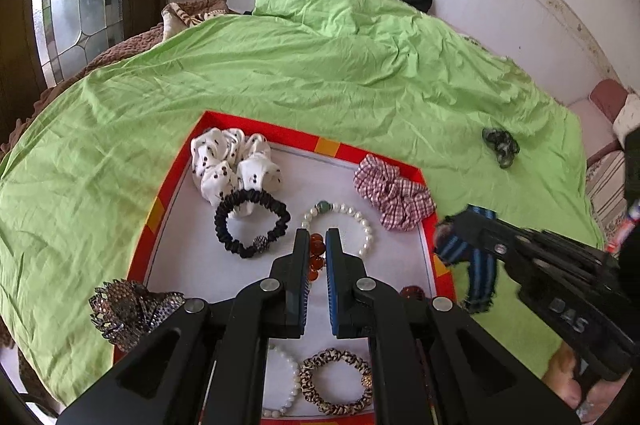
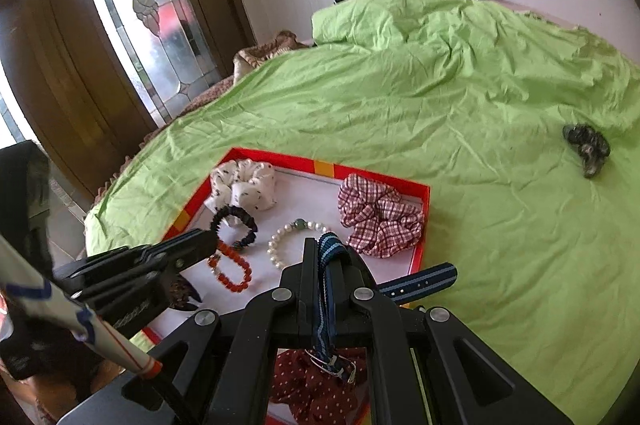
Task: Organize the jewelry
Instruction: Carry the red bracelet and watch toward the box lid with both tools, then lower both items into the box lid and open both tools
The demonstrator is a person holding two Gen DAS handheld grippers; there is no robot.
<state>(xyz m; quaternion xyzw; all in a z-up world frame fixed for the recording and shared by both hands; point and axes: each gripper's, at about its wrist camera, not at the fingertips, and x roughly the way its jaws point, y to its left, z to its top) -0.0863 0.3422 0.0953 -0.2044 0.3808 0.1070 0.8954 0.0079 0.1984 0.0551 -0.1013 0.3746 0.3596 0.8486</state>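
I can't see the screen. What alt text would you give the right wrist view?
The right gripper is shut on a blue striped watch strap above a red-rimmed tray on a green bedsheet. The tray holds a pearl bracelet, an orange bead bracelet and a plaid scrunchie; the left gripper reaches in from the left.

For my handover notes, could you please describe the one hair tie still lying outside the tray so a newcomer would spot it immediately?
Start at the red-rimmed tray on the green bedsheet, then look far out to its right. A small dark marbled scrunchie lies alone on the sheet. Unlike the checked scrunchie and bracelets, it is outside the tray.
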